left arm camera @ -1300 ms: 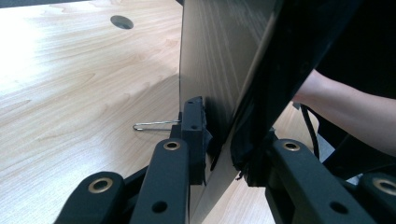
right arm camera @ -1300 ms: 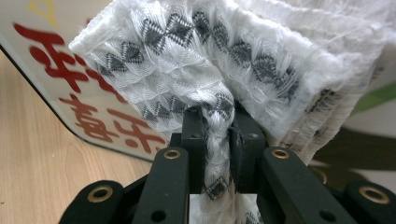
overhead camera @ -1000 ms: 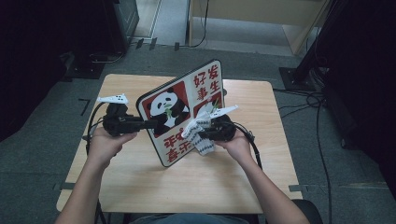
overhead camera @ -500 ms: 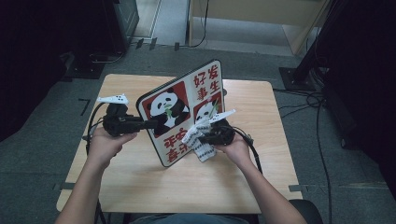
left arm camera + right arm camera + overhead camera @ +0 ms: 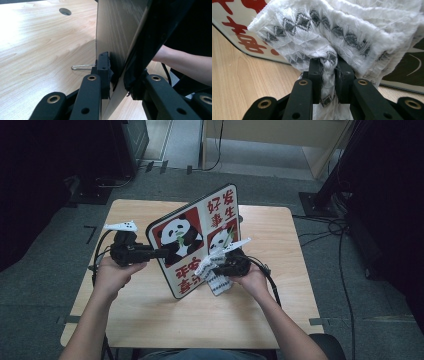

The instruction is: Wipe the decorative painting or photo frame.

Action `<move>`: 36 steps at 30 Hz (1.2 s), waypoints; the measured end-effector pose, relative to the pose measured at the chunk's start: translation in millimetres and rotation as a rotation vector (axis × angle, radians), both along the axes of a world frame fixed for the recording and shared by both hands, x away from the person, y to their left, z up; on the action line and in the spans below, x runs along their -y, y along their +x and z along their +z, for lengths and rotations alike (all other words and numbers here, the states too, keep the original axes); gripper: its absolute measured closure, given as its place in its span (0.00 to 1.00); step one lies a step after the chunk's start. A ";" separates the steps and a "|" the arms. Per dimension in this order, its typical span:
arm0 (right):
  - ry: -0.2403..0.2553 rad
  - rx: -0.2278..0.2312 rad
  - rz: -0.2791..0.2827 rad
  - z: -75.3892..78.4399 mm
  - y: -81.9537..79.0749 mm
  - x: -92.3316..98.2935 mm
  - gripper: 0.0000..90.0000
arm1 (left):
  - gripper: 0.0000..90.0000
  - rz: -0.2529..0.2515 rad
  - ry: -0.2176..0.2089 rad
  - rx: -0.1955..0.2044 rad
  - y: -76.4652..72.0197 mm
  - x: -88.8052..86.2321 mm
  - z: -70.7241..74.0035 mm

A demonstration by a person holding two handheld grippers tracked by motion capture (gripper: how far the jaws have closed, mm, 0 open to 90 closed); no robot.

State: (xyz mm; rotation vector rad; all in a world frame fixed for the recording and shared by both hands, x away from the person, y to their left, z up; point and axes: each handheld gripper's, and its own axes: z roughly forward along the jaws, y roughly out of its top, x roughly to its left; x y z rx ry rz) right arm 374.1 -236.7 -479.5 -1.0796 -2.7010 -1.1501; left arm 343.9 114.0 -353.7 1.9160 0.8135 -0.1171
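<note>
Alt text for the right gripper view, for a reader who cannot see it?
The right gripper pinches a bunched white cloth with a grey diamond pattern between its black fingers. Behind the cloth stands a panda board with red characters on the wooden table.

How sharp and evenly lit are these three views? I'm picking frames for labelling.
High view: surroundings dark, table evenly lit, panda board readable. Left gripper view: glare washes out the wood at far left; the board's black edge is near and blurred. Right gripper view: the white cloth is sharp, its top overexposed.

Light wooden table (image 5: 150, 320), panda board (image 5: 192, 240) standing on it
</note>
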 end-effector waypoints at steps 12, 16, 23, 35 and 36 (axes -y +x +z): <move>0.031 0.004 -0.004 14.5 1.7 5.0 0.90 | 0.84 0.003 0.000 -0.004 0.0 0.1 0.2; 0.046 0.019 0.003 24.2 1.9 6.1 0.91 | 0.84 0.003 0.000 -0.005 0.2 0.0 0.2; 0.084 0.028 0.001 43.0 3.4 2.6 0.91 | 0.84 0.004 0.000 -0.004 0.5 -0.1 0.0; 0.131 0.100 0.012 102.2 0.9 -2.3 0.91 | 0.84 0.008 0.002 -0.004 -0.2 0.3 0.3; 0.133 0.109 0.018 107.7 0.8 -3.2 0.91 | 0.84 0.008 0.003 -0.003 -0.2 0.4 0.3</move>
